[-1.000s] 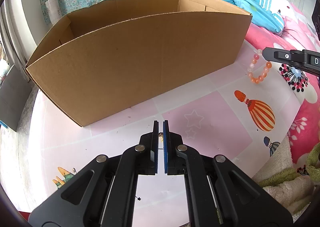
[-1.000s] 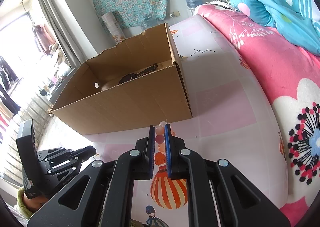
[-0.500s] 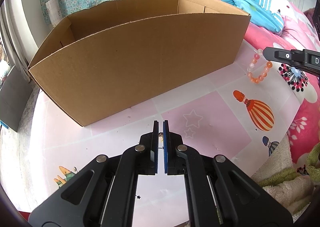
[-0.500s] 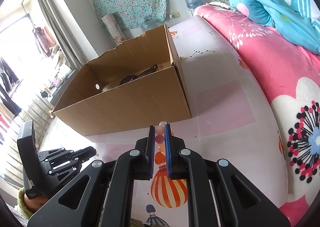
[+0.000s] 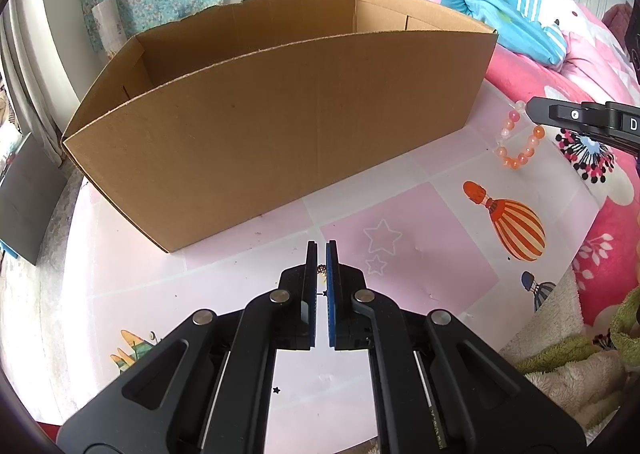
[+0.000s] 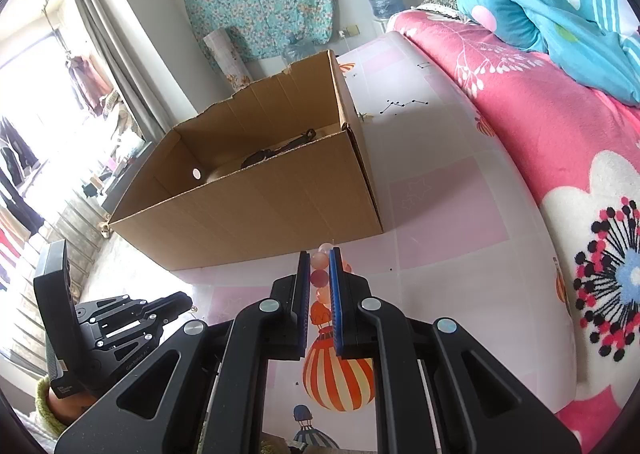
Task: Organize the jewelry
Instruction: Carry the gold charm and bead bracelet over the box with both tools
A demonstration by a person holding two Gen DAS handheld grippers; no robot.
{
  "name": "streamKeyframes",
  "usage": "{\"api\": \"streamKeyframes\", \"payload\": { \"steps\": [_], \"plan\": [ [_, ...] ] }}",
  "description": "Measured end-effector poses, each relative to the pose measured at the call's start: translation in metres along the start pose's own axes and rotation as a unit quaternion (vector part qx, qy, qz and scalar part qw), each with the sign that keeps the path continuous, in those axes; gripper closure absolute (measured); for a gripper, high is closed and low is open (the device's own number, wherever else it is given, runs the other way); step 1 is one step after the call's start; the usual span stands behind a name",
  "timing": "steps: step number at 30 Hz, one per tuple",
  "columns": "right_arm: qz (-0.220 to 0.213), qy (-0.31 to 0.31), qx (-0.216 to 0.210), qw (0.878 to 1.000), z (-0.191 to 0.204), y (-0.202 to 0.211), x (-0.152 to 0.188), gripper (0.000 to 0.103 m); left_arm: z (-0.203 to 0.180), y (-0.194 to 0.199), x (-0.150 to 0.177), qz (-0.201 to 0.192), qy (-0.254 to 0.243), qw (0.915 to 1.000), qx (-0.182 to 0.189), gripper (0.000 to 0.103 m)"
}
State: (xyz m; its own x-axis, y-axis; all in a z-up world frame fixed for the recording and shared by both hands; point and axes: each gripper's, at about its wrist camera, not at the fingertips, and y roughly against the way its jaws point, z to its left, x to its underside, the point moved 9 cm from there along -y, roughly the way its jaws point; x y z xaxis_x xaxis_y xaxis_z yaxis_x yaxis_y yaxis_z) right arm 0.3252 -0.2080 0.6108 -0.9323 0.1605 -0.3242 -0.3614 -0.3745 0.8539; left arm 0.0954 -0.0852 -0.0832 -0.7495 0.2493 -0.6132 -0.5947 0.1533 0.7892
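Right claw pinching bead bracelet, left claw nipping tiny gold piece, dark items inside box seen only from right

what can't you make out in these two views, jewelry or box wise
- Left wrist view: the small gold piece between the left gripper fingers is too small to identify.
- Left wrist view: the cardboard box floor is hidden by its front wall.
- Right wrist view: the bead bracelet is mostly hidden by the right gripper; the dark items in the box stay unclear.
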Motion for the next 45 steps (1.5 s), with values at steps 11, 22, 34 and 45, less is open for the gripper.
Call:
{"api": "streamKeyframes", "payload": {
  "steps": [11,22,34,45],
  "plan": [
    [-0.065,0.008,-0.041,0.997,0.022,0.05,-0.032,0.093,-0.003,0.079,-0.043,-0.09,0.011,0.9944,0.054,0.1],
    [-0.135,0.034,-0.079,0.987,0.046,0.084,-0.106,0.093,-0.002,0.111,-0.124,-0.158,-0.005,0.9836,0.087,0.1],
    [-0.071,0.046,-0.125,0.989,0.051,0.032,-0.145,0.093,0.025,0.047,-0.179,-0.084,0.009,0.9836,0.159,0.1],
    [0.077,0.107,-0.098,0.986,0.045,-0.064,-0.119,0.093,0.015,-0.077,-0.171,0.132,0.025,0.9649,0.226,0.1]
  ]
}}
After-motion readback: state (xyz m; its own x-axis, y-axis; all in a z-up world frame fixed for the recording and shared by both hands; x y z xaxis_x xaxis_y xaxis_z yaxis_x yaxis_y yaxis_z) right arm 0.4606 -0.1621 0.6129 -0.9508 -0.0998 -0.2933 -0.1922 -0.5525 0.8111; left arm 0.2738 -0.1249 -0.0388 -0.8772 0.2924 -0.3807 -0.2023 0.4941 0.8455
